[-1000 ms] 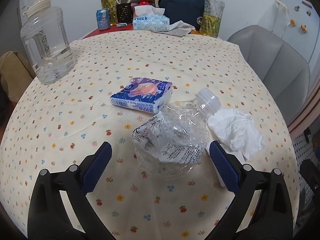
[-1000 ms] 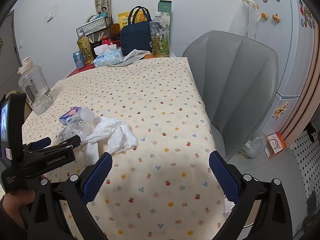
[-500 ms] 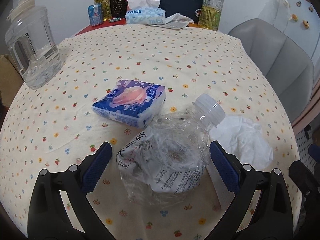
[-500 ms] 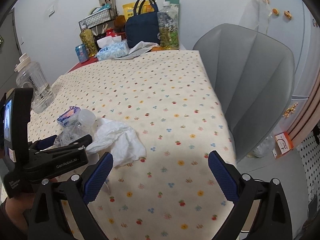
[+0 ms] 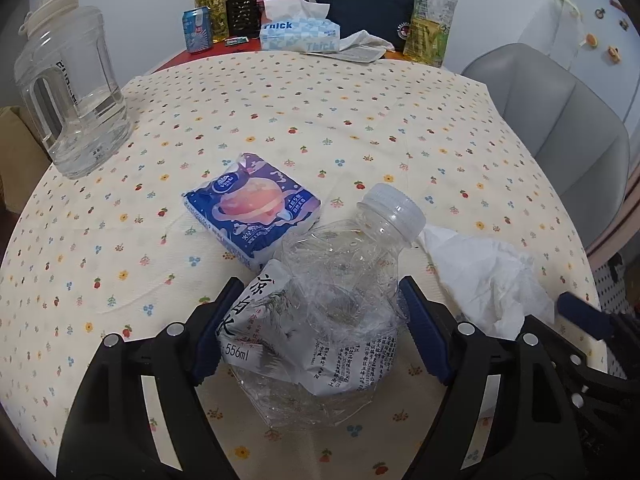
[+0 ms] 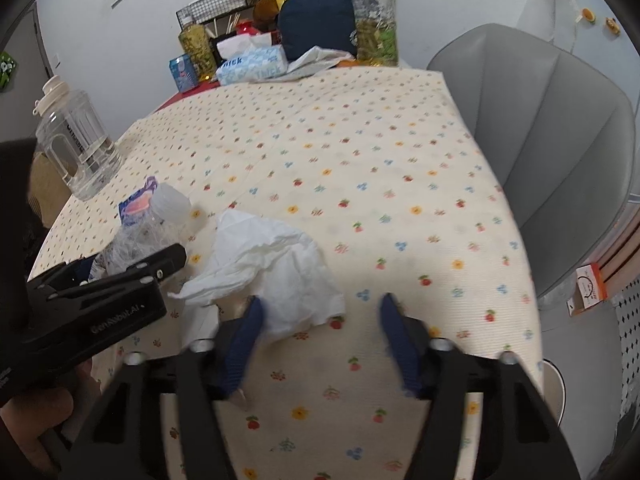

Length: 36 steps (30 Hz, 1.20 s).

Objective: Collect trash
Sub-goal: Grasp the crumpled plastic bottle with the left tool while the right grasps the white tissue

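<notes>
A crushed clear plastic bottle (image 5: 332, 304) with a white cap lies on the flowered tablecloth (image 5: 280, 112). My left gripper (image 5: 318, 320) straddles its labelled body. Its jaws are closing, and both blue pads touch the bottle's sides. Just right of the bottle lies a crumpled white tissue (image 6: 276, 264), also in the left wrist view as the tissue (image 5: 488, 280). My right gripper (image 6: 320, 328) hangs low over the tissue's near corner. Its jaws are closing, the left pad is at the paper's edge, and the right pad is clear of it. The bottle (image 6: 140, 236) shows behind the left gripper's finger (image 6: 160, 264).
A blue tissue packet (image 5: 252, 212) lies just behind the bottle. A clear water jug (image 5: 72, 96) stands at the far left. A tissue box (image 5: 298, 34), a navy bag (image 5: 368, 4) and bottles crowd the back edge. A grey chair (image 6: 540, 140) stands at the table's right side.
The left gripper's pads have closed in from wide apart onto the bottle's sides. The right gripper has come down and forward to the tissue, and its jaws have narrowed.
</notes>
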Motion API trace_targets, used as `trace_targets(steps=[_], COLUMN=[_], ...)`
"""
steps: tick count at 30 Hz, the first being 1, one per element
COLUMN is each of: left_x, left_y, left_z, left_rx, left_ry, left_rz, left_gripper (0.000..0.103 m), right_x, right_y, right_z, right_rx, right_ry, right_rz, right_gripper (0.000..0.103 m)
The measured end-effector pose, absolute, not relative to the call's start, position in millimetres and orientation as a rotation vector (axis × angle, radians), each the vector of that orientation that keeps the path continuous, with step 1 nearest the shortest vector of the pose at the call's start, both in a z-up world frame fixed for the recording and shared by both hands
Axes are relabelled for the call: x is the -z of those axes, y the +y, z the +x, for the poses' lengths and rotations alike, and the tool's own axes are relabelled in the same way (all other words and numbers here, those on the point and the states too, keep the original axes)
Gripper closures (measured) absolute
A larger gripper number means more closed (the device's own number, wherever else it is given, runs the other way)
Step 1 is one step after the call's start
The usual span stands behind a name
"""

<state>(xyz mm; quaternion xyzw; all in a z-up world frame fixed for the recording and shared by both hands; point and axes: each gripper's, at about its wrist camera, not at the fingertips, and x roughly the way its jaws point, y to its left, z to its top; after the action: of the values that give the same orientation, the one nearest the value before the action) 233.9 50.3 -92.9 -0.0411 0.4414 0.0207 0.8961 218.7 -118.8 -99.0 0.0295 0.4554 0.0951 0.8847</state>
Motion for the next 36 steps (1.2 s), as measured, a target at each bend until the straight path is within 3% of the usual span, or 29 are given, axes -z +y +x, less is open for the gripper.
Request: trace_targets(steps=[1, 2, 4, 36], left_x=[92.0, 91.8, 88.6, 14.7], left_y=[51.1, 51.5, 51.0, -22.7], left_z=[233.3, 233.5, 231.6, 157.2], left_rx=[-0.041, -0.040, -0.037, 0.056], left_ry=[0.912, 0.910, 0.899, 0.713], left_rz=[-0.089, -0.091, -0.092, -0.018], left_gripper=[0.025, 0.025, 0.025, 0.025], right_x=[99.1, 98.2, 95.1, 13.6], right_y=[-118.1, -117.5, -117.0, -213.4], right_z=[218.4, 217.9, 217.0, 114.6], right_rx=[-0.194, -0.202, -0.224, -0.049], right_ry=[0.946, 0.947, 0.957, 0.735], right_rz=[0.052, 0.050, 0.054, 0.105], right_gripper=[0.073, 0.094, 0.098, 0.099])
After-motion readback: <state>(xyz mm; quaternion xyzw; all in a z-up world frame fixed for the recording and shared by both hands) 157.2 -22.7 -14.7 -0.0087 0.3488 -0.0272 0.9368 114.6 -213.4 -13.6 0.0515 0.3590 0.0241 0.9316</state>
